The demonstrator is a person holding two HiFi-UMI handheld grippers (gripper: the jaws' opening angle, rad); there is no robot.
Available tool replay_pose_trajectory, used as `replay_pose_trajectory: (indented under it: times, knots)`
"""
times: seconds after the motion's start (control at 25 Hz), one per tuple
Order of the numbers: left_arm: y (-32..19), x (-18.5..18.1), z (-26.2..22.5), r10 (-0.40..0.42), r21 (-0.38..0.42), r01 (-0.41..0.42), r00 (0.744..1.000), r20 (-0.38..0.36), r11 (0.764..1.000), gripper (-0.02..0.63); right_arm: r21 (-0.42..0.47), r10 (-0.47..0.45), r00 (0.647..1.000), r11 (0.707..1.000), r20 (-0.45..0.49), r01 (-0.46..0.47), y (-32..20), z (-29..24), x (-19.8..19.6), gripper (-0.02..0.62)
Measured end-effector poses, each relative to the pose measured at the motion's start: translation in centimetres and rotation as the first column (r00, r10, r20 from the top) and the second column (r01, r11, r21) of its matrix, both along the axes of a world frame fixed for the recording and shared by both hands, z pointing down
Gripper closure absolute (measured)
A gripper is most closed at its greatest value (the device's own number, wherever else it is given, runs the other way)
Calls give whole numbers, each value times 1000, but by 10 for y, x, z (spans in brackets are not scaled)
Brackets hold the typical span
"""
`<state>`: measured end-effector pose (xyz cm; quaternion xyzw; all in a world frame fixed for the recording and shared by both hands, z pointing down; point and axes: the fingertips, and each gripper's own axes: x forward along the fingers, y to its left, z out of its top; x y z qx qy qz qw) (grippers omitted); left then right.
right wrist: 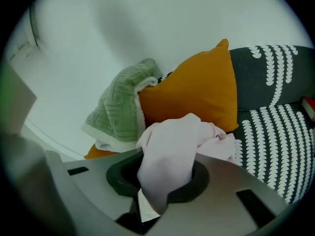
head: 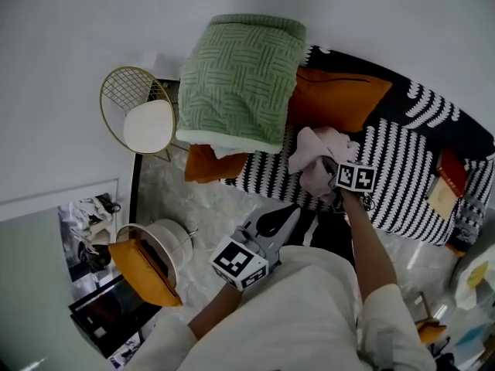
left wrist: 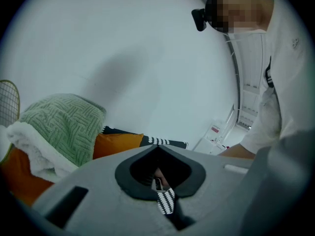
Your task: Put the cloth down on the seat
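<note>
A pale pink cloth (head: pixel 313 157) hangs bunched up just above the black-and-white patterned sofa seat (head: pixel 402 176). My right gripper (head: pixel 329 170) is shut on it from the near side. In the right gripper view the cloth (right wrist: pixel 172 146) fills the gap between the jaws and spills over them, with the seat (right wrist: pixel 275 141) behind. My left gripper (head: pixel 292 207) is held low, close to the person's body, pointing toward the sofa's front edge. Its tips (left wrist: pixel 158 146) meet and hold nothing.
An orange pillow (head: pixel 336 99) leans on the sofa back, beside a green knitted blanket (head: pixel 240 76) piled at the left end. A red book (head: pixel 451 172) lies at the right end. On the floor stand a gold wire chair (head: pixel 143 114) and a round white stand (head: pixel 166 238).
</note>
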<state>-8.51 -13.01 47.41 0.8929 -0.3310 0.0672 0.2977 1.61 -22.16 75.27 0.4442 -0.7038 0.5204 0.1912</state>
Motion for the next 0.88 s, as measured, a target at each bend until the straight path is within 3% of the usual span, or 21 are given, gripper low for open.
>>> replay_pose_trajectory:
  times: [0.32, 0.56, 0.88]
  knots:
    - [4, -2, 2, -10, -1, 10, 1000, 12, 1000, 595, -13, 3, 998, 1000, -69, -4, 3, 6, 10, 509]
    - [4, -2, 0, -8, 0, 8, 1000, 7, 1000, 595, -57, 2, 997, 998, -76, -6, 8, 10, 15, 462]
    - [2, -3, 1, -9, 2, 9, 1000, 5, 1000, 595, -48, 6, 997, 999, -78, -10, 9, 7, 16, 371]
